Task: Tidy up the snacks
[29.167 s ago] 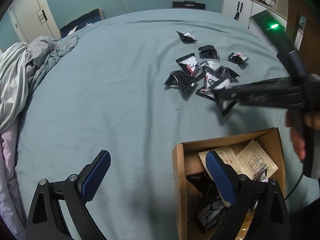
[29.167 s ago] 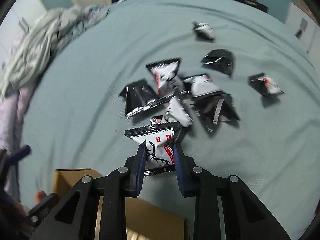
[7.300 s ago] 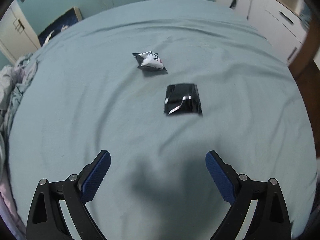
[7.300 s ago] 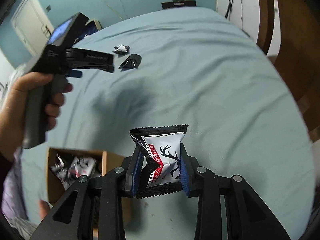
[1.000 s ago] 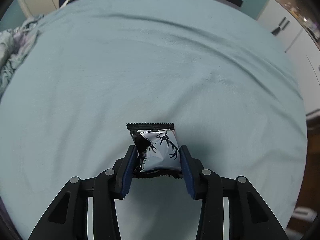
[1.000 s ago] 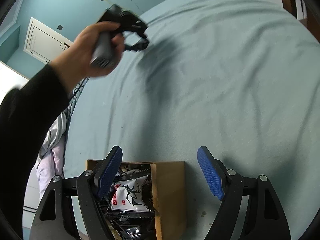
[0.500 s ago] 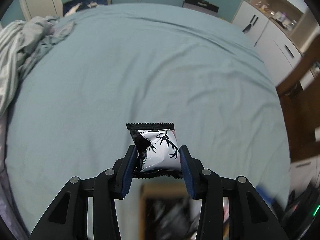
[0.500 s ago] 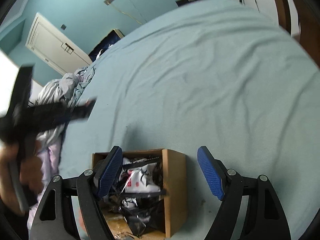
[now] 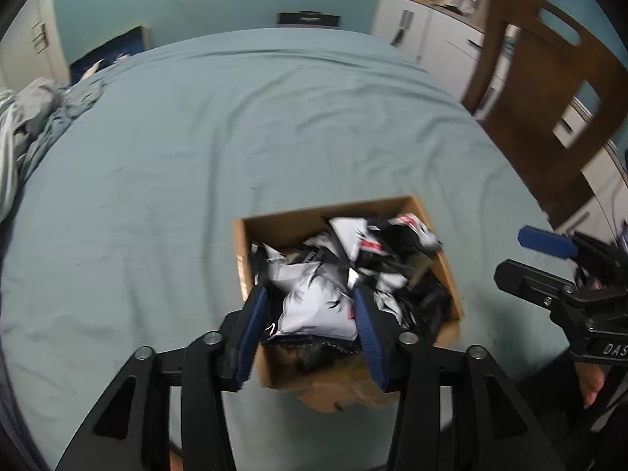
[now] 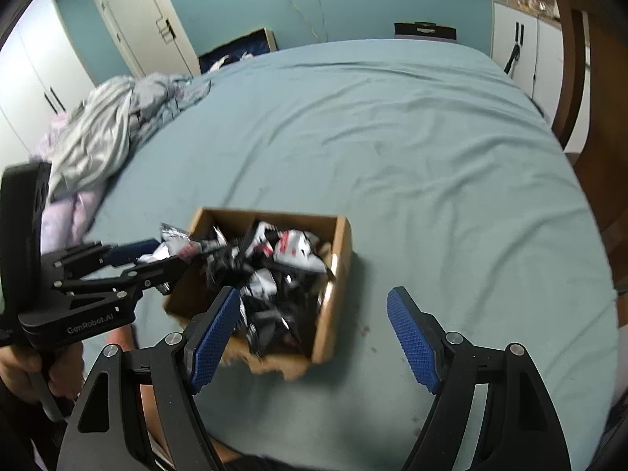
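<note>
A cardboard box (image 9: 298,219) full of black-and-white snack packets sits on the teal bed sheet (image 9: 196,137). My left gripper (image 9: 310,298) hangs over the box's near left part and its jaws are opening. A white packet with a black antler print (image 9: 314,306) is still between them. A gap shows at the left pad. In the right wrist view, that left gripper (image 10: 172,253) reaches in from the left, the packet (image 10: 174,237) at its tips above the box's (image 10: 337,274) left rim. My right gripper (image 10: 314,294) is open and empty, just short of the box.
Crumpled grey and lilac bedding (image 10: 106,133) is heaped at the bed's far left. A brown wooden chair back (image 9: 541,90) and white cabinets (image 9: 428,35) stand beyond the right edge. A hand (image 10: 23,369) grips the left tool's handle.
My left gripper has swung from the bare sheet to above the box, and its jaws have widened off the packet. The right gripper has risen, with the box now nearer the middle of its view.
</note>
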### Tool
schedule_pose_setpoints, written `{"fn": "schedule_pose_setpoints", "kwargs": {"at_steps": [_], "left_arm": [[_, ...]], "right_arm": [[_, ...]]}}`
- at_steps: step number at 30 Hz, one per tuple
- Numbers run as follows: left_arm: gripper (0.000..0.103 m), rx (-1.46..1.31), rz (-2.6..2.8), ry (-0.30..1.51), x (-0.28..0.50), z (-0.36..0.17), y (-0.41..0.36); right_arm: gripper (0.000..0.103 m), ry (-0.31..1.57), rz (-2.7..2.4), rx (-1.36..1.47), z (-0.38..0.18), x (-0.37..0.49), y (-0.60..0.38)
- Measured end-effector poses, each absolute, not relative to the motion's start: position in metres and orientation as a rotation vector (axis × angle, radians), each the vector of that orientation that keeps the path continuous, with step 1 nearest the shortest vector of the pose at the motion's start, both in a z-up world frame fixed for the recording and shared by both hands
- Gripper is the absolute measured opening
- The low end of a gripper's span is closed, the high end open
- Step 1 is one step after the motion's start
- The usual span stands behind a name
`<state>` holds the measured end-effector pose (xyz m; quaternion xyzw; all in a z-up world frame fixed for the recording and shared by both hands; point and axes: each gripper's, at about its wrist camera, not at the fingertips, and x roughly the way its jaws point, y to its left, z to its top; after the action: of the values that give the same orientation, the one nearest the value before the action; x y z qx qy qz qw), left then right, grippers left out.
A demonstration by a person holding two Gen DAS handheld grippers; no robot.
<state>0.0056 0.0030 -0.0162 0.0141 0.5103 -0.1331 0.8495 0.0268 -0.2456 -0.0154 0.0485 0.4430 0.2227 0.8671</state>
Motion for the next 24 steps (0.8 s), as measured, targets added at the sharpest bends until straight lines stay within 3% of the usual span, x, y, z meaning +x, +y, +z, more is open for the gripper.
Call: {"fn": "schedule_pose_setpoints", "kwargs": {"at_steps": [3,4,5,24], "left_arm": [[0.069,0.023,-0.306,1.065,-0.006,-0.014,0.002],[0.083,0.022,-0.305,1.052,-0.006,-0.011,0.003],[0.086,0.024,-0.297,1.036,-0.007,-0.009,0.004],[0.086,0.145,-0.159,1.007,0.001,-0.015,0.004]], "right_arm": [[0.077,0.899,0.439,0.059,-0.013,0.020,-0.238],[0.077,0.893,0.433,0.061,-0.015,0.021,-0.235],[0.077,0.893,0.427,0.072,-0.016,0.021,-0.233],[0.077,0.930,0.440,0.037,-0.040,0.042,-0.213]]}}
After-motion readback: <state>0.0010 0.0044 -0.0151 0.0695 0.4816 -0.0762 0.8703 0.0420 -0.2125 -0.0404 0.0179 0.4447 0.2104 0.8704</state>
